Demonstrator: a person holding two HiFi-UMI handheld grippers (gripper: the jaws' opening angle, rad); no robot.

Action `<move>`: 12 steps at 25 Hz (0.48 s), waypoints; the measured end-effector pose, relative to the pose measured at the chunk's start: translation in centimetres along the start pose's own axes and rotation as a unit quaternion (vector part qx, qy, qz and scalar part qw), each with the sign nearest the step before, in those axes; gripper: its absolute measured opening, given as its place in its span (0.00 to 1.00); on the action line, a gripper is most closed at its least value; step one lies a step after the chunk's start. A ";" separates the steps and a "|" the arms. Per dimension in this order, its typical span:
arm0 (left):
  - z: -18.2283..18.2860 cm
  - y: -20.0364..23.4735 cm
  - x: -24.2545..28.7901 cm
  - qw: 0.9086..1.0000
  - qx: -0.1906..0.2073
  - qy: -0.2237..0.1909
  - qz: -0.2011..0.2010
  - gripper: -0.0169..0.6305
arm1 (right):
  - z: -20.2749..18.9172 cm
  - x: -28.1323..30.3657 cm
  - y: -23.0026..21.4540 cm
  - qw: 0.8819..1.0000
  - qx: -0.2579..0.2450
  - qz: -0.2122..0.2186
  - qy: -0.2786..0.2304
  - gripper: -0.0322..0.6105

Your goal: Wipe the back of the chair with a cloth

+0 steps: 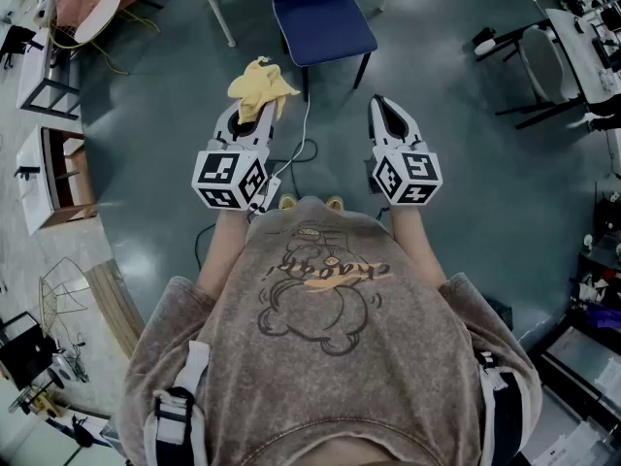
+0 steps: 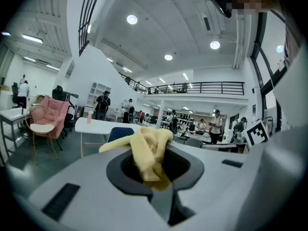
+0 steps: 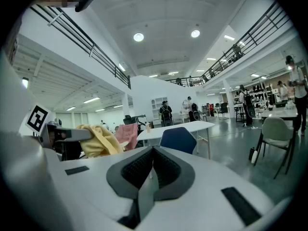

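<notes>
A blue chair stands ahead of me on the floor, its back showing in the right gripper view and the left gripper view. My left gripper is shut on a yellow cloth, which bunches out of the jaws in the left gripper view. My right gripper is shut with nothing in it, level with the left and a little short of the chair. The cloth also shows at the left of the right gripper view.
A white table stands behind the chair. A white chair with dark legs is at the right, a pink-draped chair at the left. A cable runs on the floor between my grippers. Several people stand far off.
</notes>
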State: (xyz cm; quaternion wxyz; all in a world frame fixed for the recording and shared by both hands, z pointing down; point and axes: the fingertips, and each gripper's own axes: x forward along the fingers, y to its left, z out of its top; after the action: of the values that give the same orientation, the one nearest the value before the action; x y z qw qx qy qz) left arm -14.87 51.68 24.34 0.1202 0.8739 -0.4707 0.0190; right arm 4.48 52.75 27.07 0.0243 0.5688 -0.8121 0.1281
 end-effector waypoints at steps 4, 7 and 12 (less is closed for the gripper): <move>-0.3 0.0 -0.1 1.000 -0.002 0.005 0.001 0.14 | -0.2 -0.5 -0.2 1.000 0.008 -0.002 -0.001 0.09; -0.3 0.0 0.0 1.000 -0.001 0.005 0.004 0.14 | -0.3 -0.7 -0.3 1.000 0.009 -0.001 0.000 0.09; -0.4 0.4 0.0 1.000 -0.003 0.005 0.002 0.14 | -0.7 -0.9 0.4 1.000 0.017 -0.002 -0.003 0.09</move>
State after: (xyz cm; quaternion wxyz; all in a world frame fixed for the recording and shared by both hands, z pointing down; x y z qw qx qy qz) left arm -15.16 51.51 24.81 0.1253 0.8722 -0.4722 0.0219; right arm 4.39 53.87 27.52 0.0122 0.5708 -0.8090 0.1402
